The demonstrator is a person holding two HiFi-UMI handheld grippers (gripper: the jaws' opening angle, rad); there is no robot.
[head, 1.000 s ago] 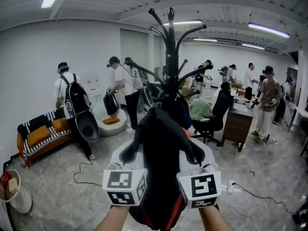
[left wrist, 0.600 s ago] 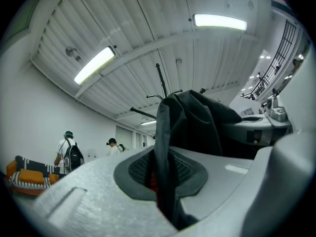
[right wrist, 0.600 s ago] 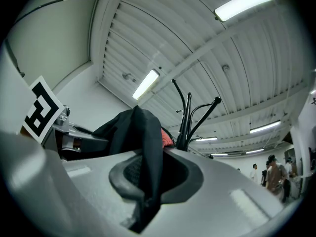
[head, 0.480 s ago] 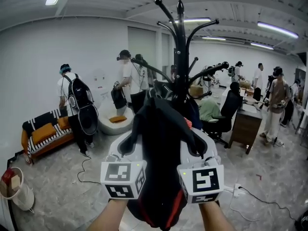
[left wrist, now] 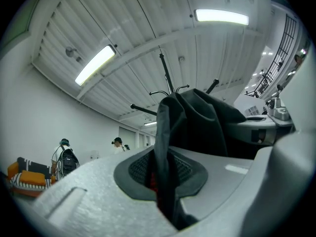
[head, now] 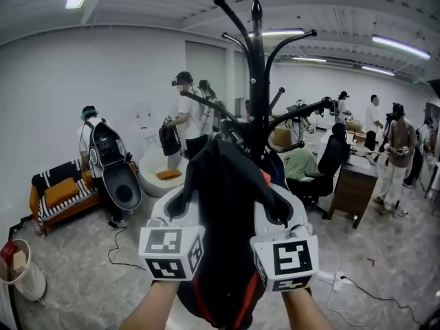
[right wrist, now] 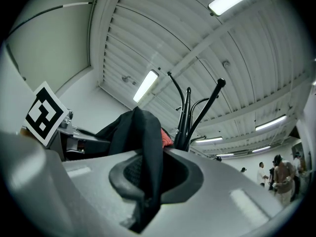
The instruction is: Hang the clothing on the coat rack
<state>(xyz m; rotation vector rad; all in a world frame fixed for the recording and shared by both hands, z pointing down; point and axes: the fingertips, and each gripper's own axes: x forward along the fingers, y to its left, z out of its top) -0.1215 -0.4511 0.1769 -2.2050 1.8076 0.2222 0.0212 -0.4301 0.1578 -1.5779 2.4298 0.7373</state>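
Observation:
A black garment with red trim (head: pixel 230 212) hangs bunched between both grippers, held up in front of me. My left gripper (head: pixel 187 208) is shut on its left edge, and in the left gripper view the cloth (left wrist: pixel 170 147) is pinched between the jaws. My right gripper (head: pixel 275 212) is shut on the right edge; the fold (right wrist: pixel 145 152) runs down between its jaws. Straight ahead stands the black coat rack (head: pixel 256 81), its curved hooks rising above the garment. The garment's top reaches about level with the rack's lower arms (head: pixel 302 108). The rack (right wrist: pixel 190 112) also shows past the cloth.
Several people stand around the room, one with a backpack (head: pixel 103 150) at the left. A striped sofa with orange cushions (head: pixel 58 194) lines the left wall. A desk (head: pixel 354 181) and office chair (head: pixel 323 163) are at the right. Cables (head: pixel 364 291) lie on the floor.
Both grippers have carried the garment forward and a little upward toward the rack, which now looms larger and nearer. The grip on the cloth is unchanged.

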